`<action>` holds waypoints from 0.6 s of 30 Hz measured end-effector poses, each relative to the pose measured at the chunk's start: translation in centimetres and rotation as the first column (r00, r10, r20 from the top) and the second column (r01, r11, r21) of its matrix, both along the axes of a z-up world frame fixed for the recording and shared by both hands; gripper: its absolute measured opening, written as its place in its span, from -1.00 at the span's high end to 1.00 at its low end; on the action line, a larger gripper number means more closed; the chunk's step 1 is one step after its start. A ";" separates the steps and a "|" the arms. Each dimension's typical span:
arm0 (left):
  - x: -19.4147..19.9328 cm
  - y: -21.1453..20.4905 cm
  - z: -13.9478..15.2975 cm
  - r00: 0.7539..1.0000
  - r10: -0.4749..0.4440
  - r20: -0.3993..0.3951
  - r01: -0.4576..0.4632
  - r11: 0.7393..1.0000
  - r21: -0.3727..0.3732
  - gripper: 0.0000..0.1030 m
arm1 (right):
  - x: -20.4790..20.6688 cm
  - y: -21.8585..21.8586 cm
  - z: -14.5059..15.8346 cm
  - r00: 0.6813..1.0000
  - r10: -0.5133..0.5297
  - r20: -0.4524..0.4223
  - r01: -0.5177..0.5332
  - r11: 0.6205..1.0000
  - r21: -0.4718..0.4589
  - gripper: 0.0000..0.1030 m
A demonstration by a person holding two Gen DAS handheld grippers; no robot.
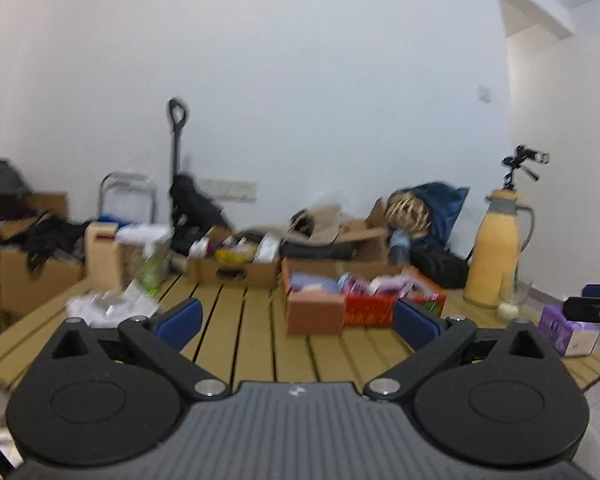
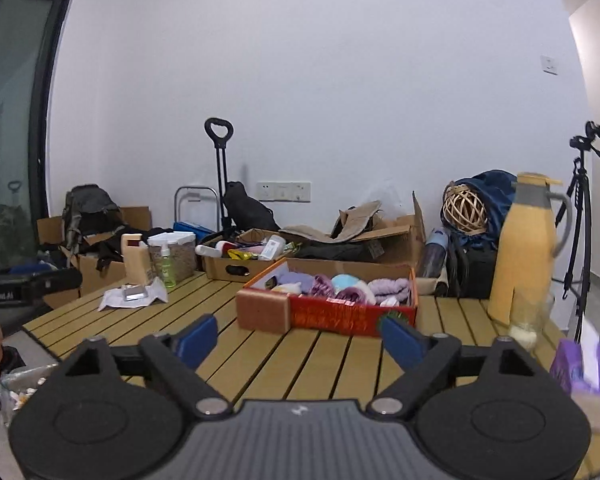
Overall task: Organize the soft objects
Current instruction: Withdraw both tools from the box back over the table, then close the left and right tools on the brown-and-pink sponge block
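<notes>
1. left gripper (image 1: 296, 318) had its jaws spread wide, blue pads apart, nothing between them; it hovered over the slatted wooden table (image 1: 256, 344), touching nothing.
2. right gripper (image 2: 300, 338) also released, jaws wide, empty, over the same table (image 2: 332, 364).
3. red box (image 2: 340, 314) sat on the table ahead of both grippers, well apart from the pads; soft objects (image 2: 340, 286) lay inside it: lilac, purple, light blue and white rolled cloths packed side by side. in the left view the red box (image 1: 368, 312) was blurred, soft objects (image 1: 364, 284) only colour smears.
4. brown block (image 2: 263, 312) stood touching the box's left front corner.
5. crumpled white wrapper (image 2: 134, 296) lay on the table's left part, near a green spray bottle (image 2: 166, 262) and a clear container (image 2: 176, 254).
6. yellow thermos jug (image 2: 526, 248) stood upright at the table's right side, a glass (image 2: 530, 316) just in front of it.
7. purple tissue box (image 2: 584, 364) at the right table edge.
8. behind the table: cardboard boxes (image 2: 244, 268) of clutter, a wicker ball (image 2: 465, 209) on a blue bag, a tripod (image 2: 580, 216), a trolley handle (image 2: 219, 136) against the white wall.
</notes>
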State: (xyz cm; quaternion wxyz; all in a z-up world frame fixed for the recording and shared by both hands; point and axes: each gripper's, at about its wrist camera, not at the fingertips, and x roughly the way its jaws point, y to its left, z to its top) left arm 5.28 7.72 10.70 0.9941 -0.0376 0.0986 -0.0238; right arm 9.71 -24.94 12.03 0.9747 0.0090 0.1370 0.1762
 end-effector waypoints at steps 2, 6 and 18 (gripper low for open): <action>-0.5 -0.1 -0.4 1.000 -0.011 -0.023 0.012 1.000 0.024 -1.00 | -1.1 0.2 -1.1 1.000 -0.003 -0.016 0.003 1.000 0.010 -0.76; 0.3 0.4 -0.6 0.999 0.004 -0.036 -0.003 0.999 0.037 -1.00 | -1.7 0.6 -2.0 0.999 -0.036 -0.033 0.035 0.999 -0.010 -0.76; 13.7 1.7 -3.5 0.987 -0.015 -0.160 0.001 0.996 -0.090 -0.79 | 9.4 2.5 -5.2 0.988 -0.025 -0.154 0.032 0.998 0.048 -0.70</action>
